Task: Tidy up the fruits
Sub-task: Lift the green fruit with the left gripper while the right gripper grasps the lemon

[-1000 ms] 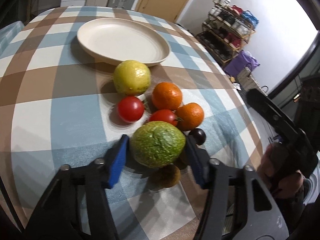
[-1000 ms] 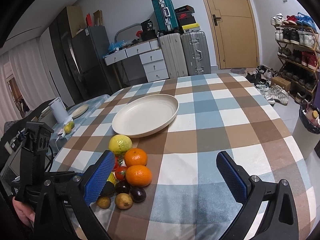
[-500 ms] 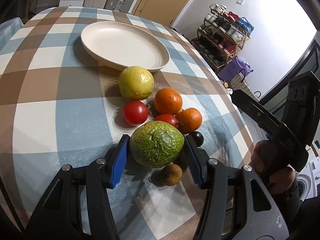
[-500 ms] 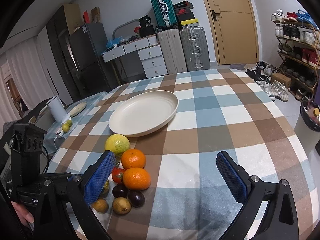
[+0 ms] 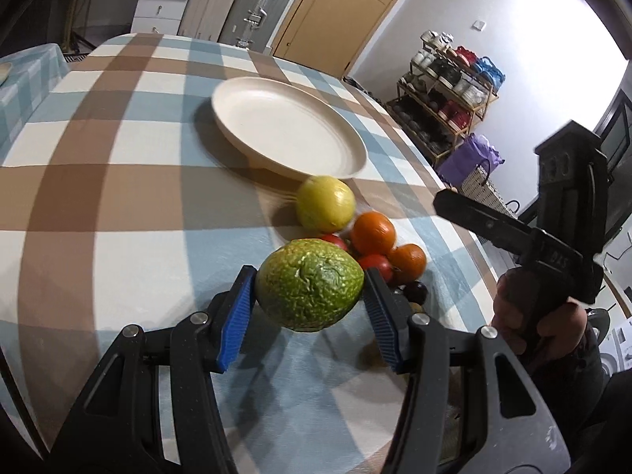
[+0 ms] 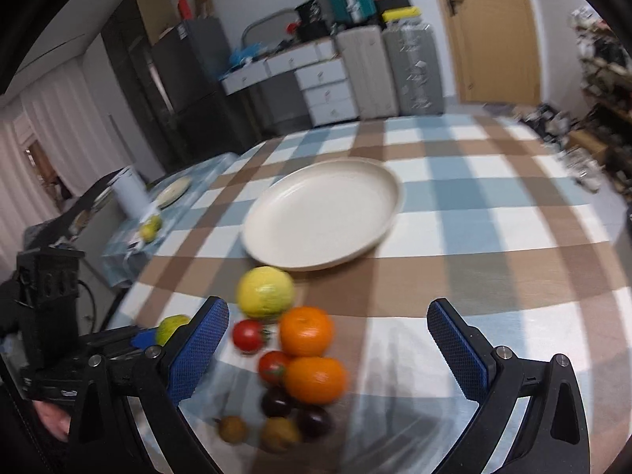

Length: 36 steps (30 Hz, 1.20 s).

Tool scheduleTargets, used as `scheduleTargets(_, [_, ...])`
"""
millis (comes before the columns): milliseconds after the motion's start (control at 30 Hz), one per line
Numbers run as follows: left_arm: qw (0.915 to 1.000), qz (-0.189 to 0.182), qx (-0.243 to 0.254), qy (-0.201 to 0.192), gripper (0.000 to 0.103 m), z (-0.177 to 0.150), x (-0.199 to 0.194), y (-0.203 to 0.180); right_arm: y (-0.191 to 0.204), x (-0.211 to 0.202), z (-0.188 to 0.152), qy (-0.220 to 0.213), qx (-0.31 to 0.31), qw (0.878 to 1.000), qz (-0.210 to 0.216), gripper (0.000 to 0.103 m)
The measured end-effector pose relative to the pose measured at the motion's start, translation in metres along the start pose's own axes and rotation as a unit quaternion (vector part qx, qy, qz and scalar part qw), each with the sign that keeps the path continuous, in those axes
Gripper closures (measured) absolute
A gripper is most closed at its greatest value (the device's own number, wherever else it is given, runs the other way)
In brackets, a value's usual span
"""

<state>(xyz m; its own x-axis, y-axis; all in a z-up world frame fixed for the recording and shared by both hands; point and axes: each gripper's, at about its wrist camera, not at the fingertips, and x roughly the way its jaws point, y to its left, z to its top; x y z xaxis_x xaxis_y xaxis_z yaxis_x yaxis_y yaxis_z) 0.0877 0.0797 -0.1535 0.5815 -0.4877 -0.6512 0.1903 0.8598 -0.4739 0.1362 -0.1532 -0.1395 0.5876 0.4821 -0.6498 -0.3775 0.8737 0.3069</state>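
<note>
Checked table: blue, brown and white cloth, carries everything. Cream plate sits bare toward the far side, nothing in it yet, so it's likely the drop spot for the fruit.

Your left gripper has its blue pads pressed on both sides of the green fruit, the biggest piece. The fruit looks lifted clear of the cloth, a shadow shows under it; held across its wide middle, which is probably the most stable hold on a bumpy round skin. In the right wrist view only a sliver of it shows beside the left tool.

Your right gripper is spread wide, holding nothing, hovering above the pile, nothing touched. Looks like it's staged for the next pick while the left carries.

Yellow fruit sits just beside the plate's near rim, next largest. Then two oranges, touching each other in the cluster. Two tomatoes near them, one tucked against the oranges. Smallest: two dark plums and two small brown fruits at the near edge of the pile; blurred, can't name them better.

Judgement: the pile is tight, so you take the outer big piece first. Next, carry the green fruit over the yellow one to the plate and set it low so it doesn't roll.
</note>
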Motion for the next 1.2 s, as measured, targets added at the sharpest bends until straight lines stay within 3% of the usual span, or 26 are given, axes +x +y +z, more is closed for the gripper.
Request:
scheduleTargets(267, [0.9997, 0.013, -0.015, -0.017, 0.051, 0.006, -0.013, 0.034, 0.027, 0.042, 0.018, 0.063, -0.019, 0.997, 0.028, 0.000])
scheduleTargets(667, [0.9991, 0.018, -0.031, -0.023, 0.051, 0.005, -0.015, 0.059, 0.058, 0.092, 0.026, 0.131, -0.069, 0.989, 0.011, 0.003])
scheduleTargets(700, [0.9990, 0.023, -0.029, -0.023, 0.051, 0.005, -0.014, 0.059, 0.058, 0.096, 0.026, 0.138, -0.072, 0.988, 0.006, 0.006])
scheduleTargets(800, [0.9991, 0.025, -0.024, -0.022, 0.051, 0.004, -0.011, 0.059, 0.061, 0.104, 0.023, 0.165, -0.077, 0.983, 0.003, 0.031])
scheduleTargets(867, [0.9992, 0.025, -0.021, -0.024, 0.051, 0.004, -0.011, 0.058, 0.063, 0.106, 0.021, 0.167, -0.088, 0.982, -0.010, 0.032])
scheduleTargets(967, [0.9992, 0.025, -0.022, -0.024, 0.051, 0.005, -0.011, 0.057, 0.065, 0.108, 0.020, 0.170, -0.094, 0.981, -0.022, 0.052])
scheduleTargets(1200, [0.9989, 0.033, -0.025, -0.025, 0.051, 0.008, -0.012, 0.056, 0.055, 0.105, 0.023, 0.167, -0.065, 0.984, -0.002, 0.053])
